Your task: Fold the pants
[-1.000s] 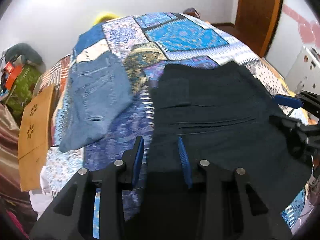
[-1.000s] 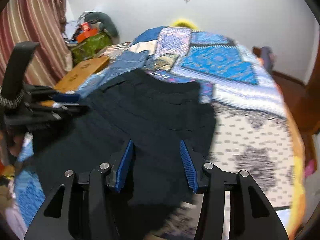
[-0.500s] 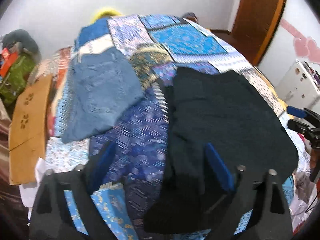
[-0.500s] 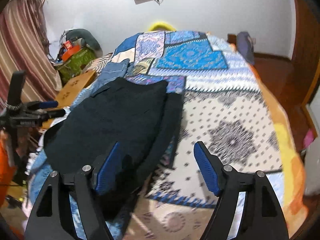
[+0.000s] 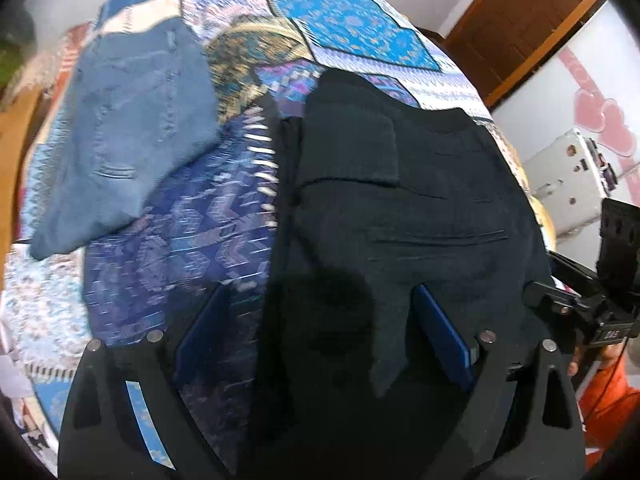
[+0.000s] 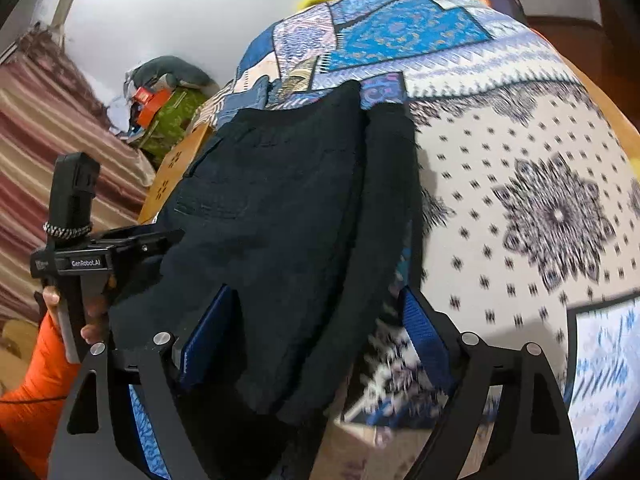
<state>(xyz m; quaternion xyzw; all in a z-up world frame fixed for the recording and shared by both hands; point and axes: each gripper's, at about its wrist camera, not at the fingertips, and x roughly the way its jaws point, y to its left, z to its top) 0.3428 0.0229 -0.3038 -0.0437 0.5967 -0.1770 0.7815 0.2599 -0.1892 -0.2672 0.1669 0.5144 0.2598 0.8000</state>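
Observation:
Dark navy pants (image 5: 404, 216) lie folded on the patterned bedspread (image 5: 168, 248), their near edge hanging toward me. My left gripper (image 5: 320, 332) is open, its blue pads on either side of the pants' near left edge, low over the cloth. My right gripper (image 6: 316, 340) is open over the pants (image 6: 280, 208) at their near right edge, where a second layer (image 6: 394, 184) shows beneath. Each gripper shows in the other's view, the right one (image 5: 576, 308) and the left one (image 6: 104, 252), beside the pants.
Folded blue jeans (image 5: 128, 132) lie on the bed left of the dark pants. A wooden board (image 6: 176, 168) and a pile of bags (image 6: 168, 108) stand beside the bed on the left. A brown door (image 5: 520, 20) and a white appliance (image 5: 568, 184) are on the right.
Both grippers opened wide and let go of the pants a second ago. They have since dropped closer to the pants' near edge, with the cloth now between the pads.

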